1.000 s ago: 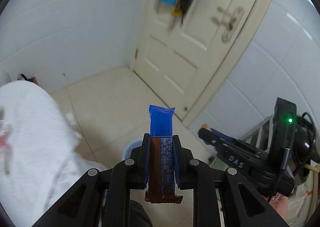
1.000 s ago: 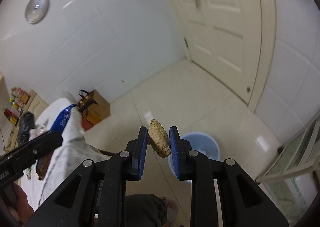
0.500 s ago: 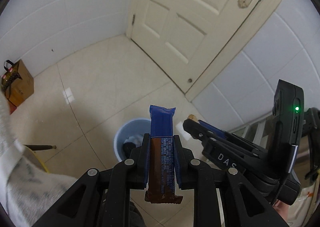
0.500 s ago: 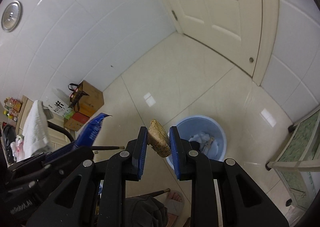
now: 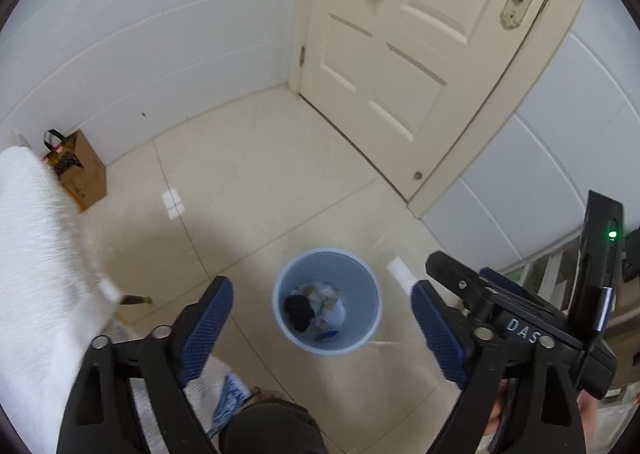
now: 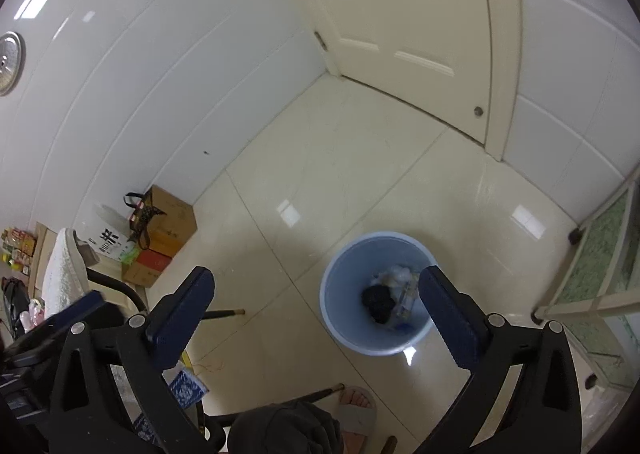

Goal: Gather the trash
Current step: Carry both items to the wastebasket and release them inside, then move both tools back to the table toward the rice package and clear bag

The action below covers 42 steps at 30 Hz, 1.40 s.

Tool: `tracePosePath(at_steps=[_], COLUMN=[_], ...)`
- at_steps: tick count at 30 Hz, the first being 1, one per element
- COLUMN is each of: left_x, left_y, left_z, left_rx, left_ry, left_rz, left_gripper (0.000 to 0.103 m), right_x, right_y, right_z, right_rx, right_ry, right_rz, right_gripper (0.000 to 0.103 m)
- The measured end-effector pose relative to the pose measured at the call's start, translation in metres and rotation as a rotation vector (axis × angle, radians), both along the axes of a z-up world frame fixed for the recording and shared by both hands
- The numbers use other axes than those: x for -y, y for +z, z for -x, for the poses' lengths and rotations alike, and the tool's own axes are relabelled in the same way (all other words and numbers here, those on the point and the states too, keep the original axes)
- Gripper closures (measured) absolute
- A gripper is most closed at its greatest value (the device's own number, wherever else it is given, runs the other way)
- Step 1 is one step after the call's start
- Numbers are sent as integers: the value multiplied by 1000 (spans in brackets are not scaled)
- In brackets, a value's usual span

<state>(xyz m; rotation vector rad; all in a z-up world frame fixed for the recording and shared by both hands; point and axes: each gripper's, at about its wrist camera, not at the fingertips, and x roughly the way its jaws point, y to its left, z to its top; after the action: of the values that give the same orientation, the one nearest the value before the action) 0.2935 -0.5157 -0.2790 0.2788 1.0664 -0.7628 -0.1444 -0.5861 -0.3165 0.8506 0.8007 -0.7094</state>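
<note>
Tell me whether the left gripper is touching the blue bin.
Apart. The left wrist view shows the left gripper open above the blue bin on the floor.

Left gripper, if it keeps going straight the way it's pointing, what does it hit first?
Most likely the blue bin: it sits centred between the open left gripper fingers, nothing visible between. Depth is unclear.

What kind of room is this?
Probably a tiled room in a home, perhaps a utility or dining corner: white wall tiles, a panelled cream door, a blue wastebasket on a glossy tiled floor.
</note>
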Motion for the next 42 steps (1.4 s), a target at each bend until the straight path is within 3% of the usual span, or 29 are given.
tracePosePath(at_steps=[9, 14, 20, 28, 42], left_x=[-76, -134, -213, -307, -425], left_y=[58, 99, 134, 156, 172], left_z=[44, 68, 99, 132, 179], left_rx=[76, 173, 249, 312, 396], left_ry=[25, 62, 123, 232, 460], left_rz=[94, 150, 211, 247, 267], left_gripper=[10, 2, 1, 1, 1], right_x=[-33, -60, -105, -168, -262], right_y=[43, 81, 127, 171, 204], right_z=[2, -6, -28, -64, -119], right_rx=[11, 57, 112, 174, 223], right_ry=[10, 30, 108, 236, 447], right_rz=[59, 123, 203, 279, 366], right_gripper=[0, 0, 0, 0, 0])
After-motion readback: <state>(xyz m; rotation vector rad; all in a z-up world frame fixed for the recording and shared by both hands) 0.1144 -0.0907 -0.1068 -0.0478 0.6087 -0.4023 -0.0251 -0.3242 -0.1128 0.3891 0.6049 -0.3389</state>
